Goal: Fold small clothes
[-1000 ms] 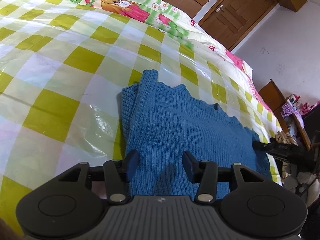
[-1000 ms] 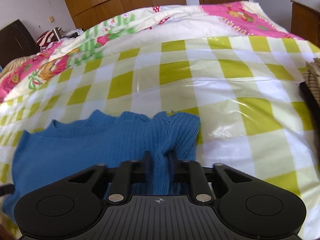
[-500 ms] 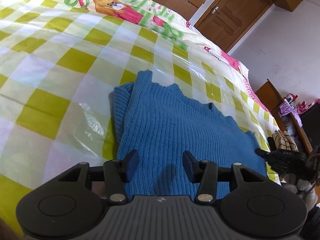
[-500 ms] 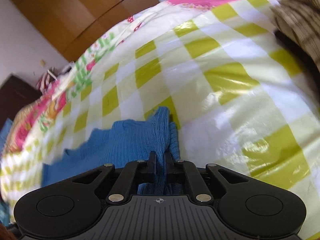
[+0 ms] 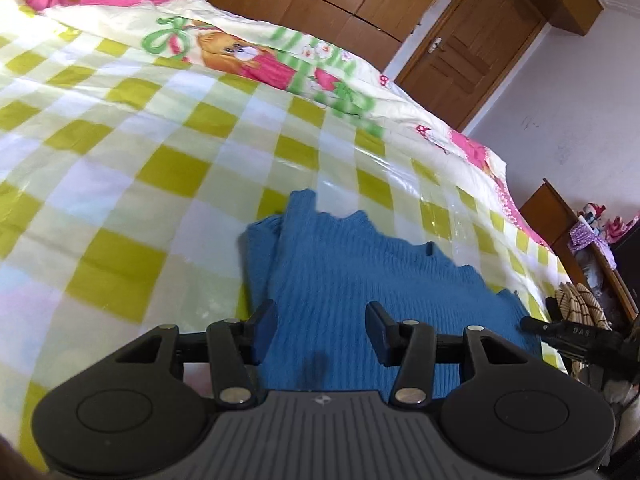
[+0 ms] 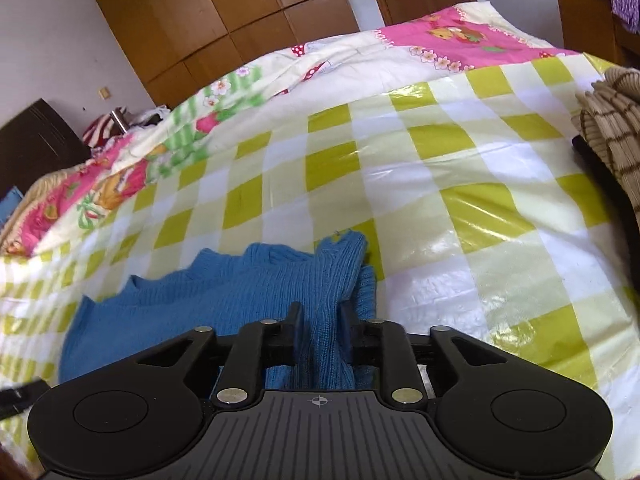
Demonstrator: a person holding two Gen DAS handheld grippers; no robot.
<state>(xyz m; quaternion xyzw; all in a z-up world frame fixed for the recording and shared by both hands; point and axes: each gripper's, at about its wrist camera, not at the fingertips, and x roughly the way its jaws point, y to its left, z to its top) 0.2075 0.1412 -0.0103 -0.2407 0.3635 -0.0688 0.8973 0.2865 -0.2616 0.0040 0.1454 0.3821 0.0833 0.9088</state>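
Blue knit sweater (image 6: 224, 300) on checked bedcover (image 6: 440, 168) | right tool (image 6: 320, 330) just loosening, knit between | left tool (image 5: 320, 330) wide

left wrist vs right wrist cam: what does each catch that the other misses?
Left wrist only: left gripper, jaws apart over the blue sweater, nothing pinched; the sweater's doubled left edge.

Right wrist only: right gripper, jaws just opened, a ridge of knit between them; dark headboard.

Both: the sweater on the checked cover, wooden wardrobe, door, striped brown knit.
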